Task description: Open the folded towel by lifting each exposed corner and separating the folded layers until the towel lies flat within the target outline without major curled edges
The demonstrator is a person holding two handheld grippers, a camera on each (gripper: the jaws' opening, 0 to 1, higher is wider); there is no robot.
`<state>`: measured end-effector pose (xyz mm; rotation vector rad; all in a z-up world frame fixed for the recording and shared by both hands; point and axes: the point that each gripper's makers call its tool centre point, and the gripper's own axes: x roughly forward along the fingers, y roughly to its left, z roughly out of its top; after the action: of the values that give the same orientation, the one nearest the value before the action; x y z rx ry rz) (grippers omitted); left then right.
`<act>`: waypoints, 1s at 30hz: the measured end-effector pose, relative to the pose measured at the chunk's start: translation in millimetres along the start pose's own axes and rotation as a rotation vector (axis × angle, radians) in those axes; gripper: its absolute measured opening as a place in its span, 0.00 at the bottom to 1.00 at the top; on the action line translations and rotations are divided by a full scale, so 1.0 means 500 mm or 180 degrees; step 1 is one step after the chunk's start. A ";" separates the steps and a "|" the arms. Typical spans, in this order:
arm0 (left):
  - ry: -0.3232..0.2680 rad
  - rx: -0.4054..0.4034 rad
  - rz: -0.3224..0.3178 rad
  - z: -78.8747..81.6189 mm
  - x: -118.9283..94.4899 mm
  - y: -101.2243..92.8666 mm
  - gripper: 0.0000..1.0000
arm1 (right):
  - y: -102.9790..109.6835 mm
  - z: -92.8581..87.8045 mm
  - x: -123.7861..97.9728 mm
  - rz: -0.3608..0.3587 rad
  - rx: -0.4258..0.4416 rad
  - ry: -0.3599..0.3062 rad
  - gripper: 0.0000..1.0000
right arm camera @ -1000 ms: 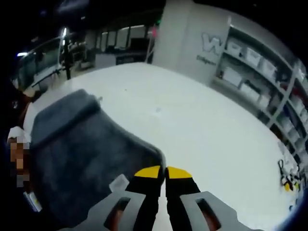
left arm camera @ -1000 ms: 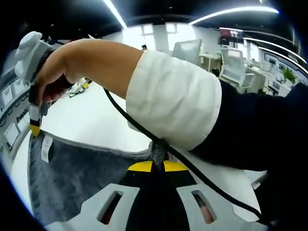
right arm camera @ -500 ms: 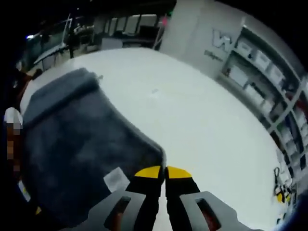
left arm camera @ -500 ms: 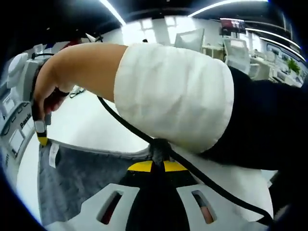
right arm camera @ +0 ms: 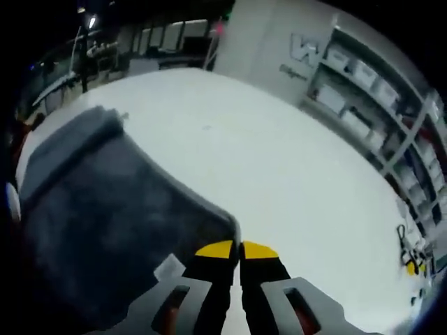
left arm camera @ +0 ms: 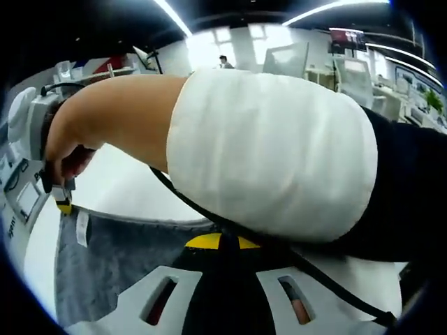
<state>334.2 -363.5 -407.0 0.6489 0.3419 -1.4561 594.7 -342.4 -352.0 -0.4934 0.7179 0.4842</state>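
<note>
While the person's forearm, in a white sleeve (left arm camera: 269, 153), crosses the left gripper view, the right gripper (left arm camera: 63, 202) shows at the far left of that view, its yellow tips pinched on a corner of the grey towel (left arm camera: 115, 262), just beside a small white label (left arm camera: 82, 228). A black cable (left arm camera: 209, 216) runs under the forearm. The left gripper (left arm camera: 222, 241) has its yellow-tipped jaws together on the towel's near edge, which rises between them. In the right gripper view, the right gripper (right arm camera: 239, 249) has its jaws pressed together on the towel's (right arm camera: 105, 209) corner, with the label (right arm camera: 170, 266) just to their left. The towel spreads away to the left over the white desk (right arm camera: 293, 174), one far edge rolled up. Shelves (right arm camera: 377, 118) with boxes stand beyond the desk.
</note>
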 end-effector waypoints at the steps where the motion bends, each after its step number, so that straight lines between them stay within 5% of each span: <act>1: -0.0009 -0.0011 0.0004 0.001 0.001 0.000 0.05 | -0.027 -0.036 0.034 -0.0020 -0.0019 0.0027 0.00; 4: -0.0030 -0.0013 0.0011 0.000 0.010 0.002 0.05 | -0.080 -0.049 0.079 -0.0024 -0.0029 0.0071 0.00; 5: -0.0065 -0.0017 0.0006 0.001 0.012 0.002 0.05 | -0.126 -0.036 0.085 -0.0298 -0.0046 -0.0011 0.00; 6: -0.0085 -0.0051 -0.0015 0.001 0.015 0.000 0.05 | -0.136 -0.038 0.092 -0.0282 -0.0051 0.0009 0.00; 7: -0.0094 -0.0077 -0.0035 0.000 0.017 -0.002 0.05 | -0.086 -0.060 0.085 -0.0107 -0.0043 0.0094 0.00; 18: -0.0264 -0.0266 -0.0199 0.004 0.019 -0.006 0.10 | -0.050 -0.099 0.078 -0.0137 0.0120 0.0114 0.00; 20: -0.0295 -0.0374 -0.0261 0.004 0.020 -0.008 0.12 | -0.091 -0.104 0.088 -0.0034 0.0212 0.0133 0.00; 30: -0.0387 -0.0565 -0.0610 0.012 -0.008 -0.005 0.27 | -0.102 -0.076 0.030 -0.0065 0.0314 -0.0035 0.08</act>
<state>330.4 -363.8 -400.6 0.3909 0.4420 -1.6186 614.9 -400.1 -374.5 -0.4050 0.7220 0.4300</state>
